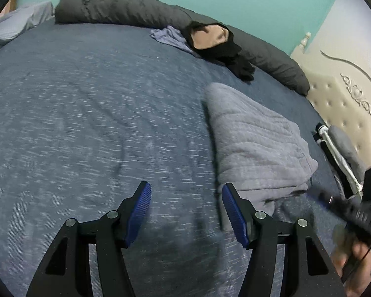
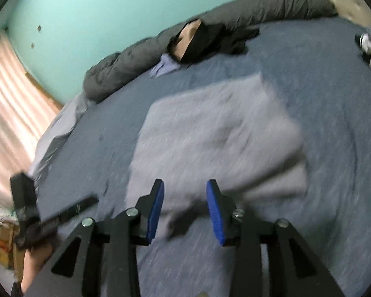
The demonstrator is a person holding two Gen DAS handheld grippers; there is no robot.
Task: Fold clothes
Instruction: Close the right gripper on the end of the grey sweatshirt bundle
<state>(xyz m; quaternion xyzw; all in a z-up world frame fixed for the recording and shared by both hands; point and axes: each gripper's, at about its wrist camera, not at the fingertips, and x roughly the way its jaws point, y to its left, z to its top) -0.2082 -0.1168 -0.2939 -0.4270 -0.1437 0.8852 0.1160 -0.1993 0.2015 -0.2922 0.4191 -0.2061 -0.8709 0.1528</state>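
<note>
Grey garment (image 2: 210, 133) lying folded and flat mid-bed (image 1: 86, 99), toward the headboard side. Left gripper (image 1: 186, 212) spread, empty, over bare bedding beside it. Right gripper (image 2: 185, 210) parted above its near edge, gripping nothing. Best pinched low at a corner, both layers together, then lifted evenly.

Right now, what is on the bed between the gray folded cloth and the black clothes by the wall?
Nothing. Between the gray cloth and the black clothes there is only bare blue bedspread. Both wrist views show it.
</note>
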